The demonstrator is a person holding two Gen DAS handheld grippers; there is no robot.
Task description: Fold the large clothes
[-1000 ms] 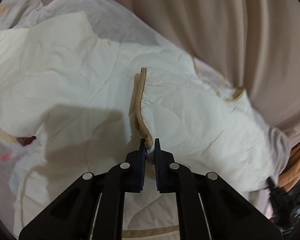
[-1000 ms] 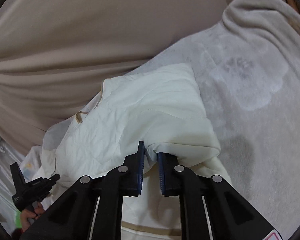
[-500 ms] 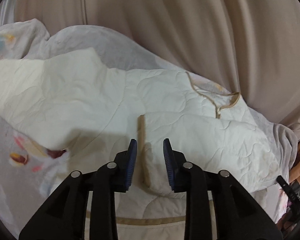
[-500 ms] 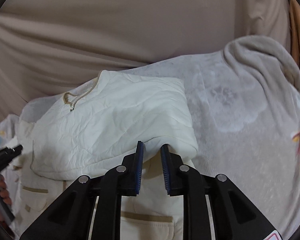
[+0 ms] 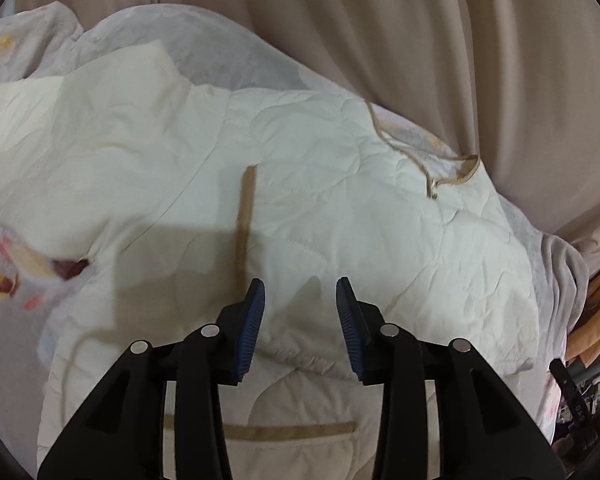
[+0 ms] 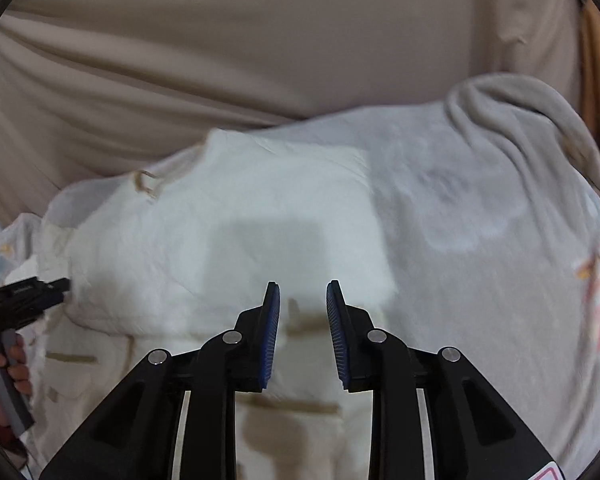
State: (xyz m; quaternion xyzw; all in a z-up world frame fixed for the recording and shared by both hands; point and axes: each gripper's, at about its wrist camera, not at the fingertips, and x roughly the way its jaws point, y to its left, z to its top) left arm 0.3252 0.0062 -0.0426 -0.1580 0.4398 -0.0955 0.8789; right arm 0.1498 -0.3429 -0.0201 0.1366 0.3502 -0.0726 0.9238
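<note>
Left wrist view: both my grippers spread above the folded cream jacket

Left wrist view puts my left gripper (image 5: pixel 300 308) over the cream quilted jacket (image 5: pixel 340 208), its 2 blue-padded jaws spread wide with nothing between them. The jacket lies across a pale grey blanket (image 5: pixel 204 48) with faint coloured prints. 1 sleeve is folded over the body, and its tan-trimmed cuff (image 5: pixel 246 216) runs as a straight strip up from just beside my left jaw. The tan-edged neckline (image 5: pixel 440 176) sits toward the far right of the garment, close to the beige curtain (image 5: pixel 420 32) hanging behind. A tan pocket band (image 5: pixel 292 438) shows low down, between my gripper's arms. Orange fabric (image 5: pixel 596 312) peeks in at the right edge.

From the right wrist view, my right gripper (image 6: pixel 303 320) is also spread apart and holds nothing, hovering over the jacket's near part where tan bands cross. This frame is blurred, so finer seams are hard to read. The folded cream mass fills the left and centre, and the blanket stretches off to the right, bunched into a thick roll at its far corner. At the left edge I see my left gripper from the side, gripped by my hand (image 6: pixel 4 368); from this angle I cannot tell its opening
</note>
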